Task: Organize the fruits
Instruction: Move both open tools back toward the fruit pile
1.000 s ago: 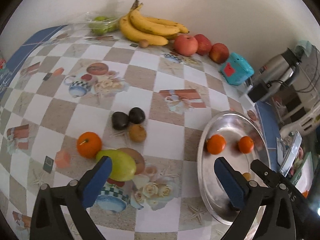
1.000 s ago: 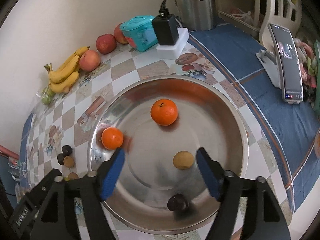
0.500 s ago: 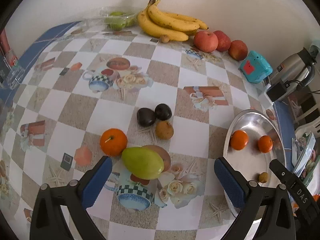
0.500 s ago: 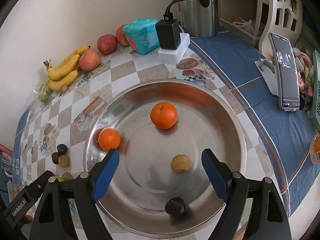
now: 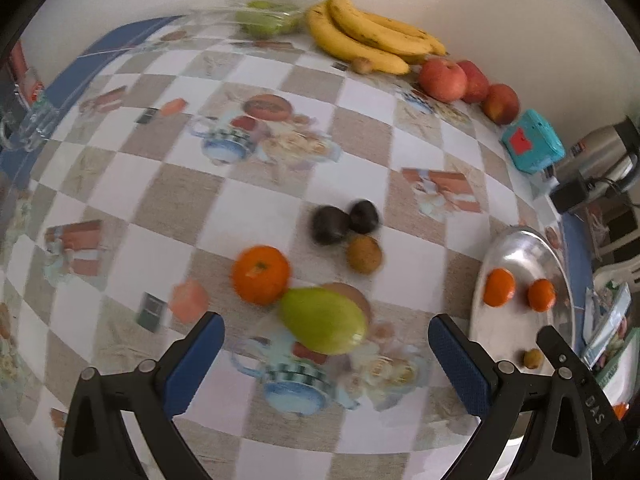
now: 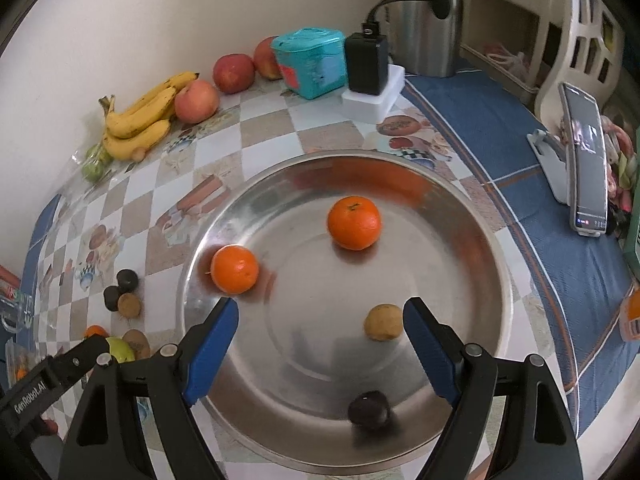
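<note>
My left tongs (image 5: 326, 354) gape empty above the green pear (image 5: 323, 320); my right tongs (image 6: 320, 328) gape empty over the round steel tray (image 6: 480, 240).

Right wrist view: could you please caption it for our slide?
Open right gripper hovers over a steel tray holding two oranges and two smaller fruits.

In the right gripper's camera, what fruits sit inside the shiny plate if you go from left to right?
Left orange → right orange → dark plum → small brown fruit, all in the steel plate.
</note>
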Tool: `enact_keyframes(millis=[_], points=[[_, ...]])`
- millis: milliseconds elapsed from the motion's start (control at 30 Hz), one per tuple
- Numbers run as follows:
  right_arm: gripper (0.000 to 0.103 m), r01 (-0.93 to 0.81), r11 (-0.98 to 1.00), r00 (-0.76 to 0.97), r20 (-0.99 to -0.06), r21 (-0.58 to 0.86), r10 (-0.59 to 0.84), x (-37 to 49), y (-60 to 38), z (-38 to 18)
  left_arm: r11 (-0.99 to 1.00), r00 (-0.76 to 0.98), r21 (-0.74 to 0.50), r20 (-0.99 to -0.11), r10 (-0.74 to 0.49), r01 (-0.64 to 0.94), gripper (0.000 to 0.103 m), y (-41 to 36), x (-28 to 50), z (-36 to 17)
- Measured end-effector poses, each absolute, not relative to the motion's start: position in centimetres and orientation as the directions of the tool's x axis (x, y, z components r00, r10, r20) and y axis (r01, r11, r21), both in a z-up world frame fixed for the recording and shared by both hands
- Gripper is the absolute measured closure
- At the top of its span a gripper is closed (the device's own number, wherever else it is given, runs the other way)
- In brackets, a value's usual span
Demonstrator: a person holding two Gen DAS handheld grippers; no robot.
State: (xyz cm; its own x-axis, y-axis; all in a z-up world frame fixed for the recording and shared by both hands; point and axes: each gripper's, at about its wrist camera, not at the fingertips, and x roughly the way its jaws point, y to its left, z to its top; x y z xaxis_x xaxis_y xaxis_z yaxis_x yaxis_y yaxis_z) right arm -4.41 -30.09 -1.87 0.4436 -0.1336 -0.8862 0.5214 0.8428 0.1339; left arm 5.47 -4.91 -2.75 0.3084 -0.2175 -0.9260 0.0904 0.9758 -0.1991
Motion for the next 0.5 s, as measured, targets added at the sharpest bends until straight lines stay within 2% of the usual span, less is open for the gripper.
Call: enact_keyframes(millis=[233,367,500], points=[[0.018,0.461,0.871,0.457,-0.887,0.171,-0.068,-3.4,-28.2,-2.0,0.993,0.361,-0.107,-0.925,-0.120,0.056,0.000,-1.6,6.8,-1.8],[0.018,0.435,0.884,0.463,-0.885,0.172,-0.056,-3.1,-27.1,-1.8,0.999,0.436,-0.006,-0.900,-0.022,0.038,0.000,0.1,7.3,-0.5],[0.018,0.400,0.894,0.486,-0.874,0.203,-0.019,-2.8,-25.9,-1.3,1.000,0.455,-0.001,-0.890,-0.007,0.014,0.000,1.6,7.6,0.1]])
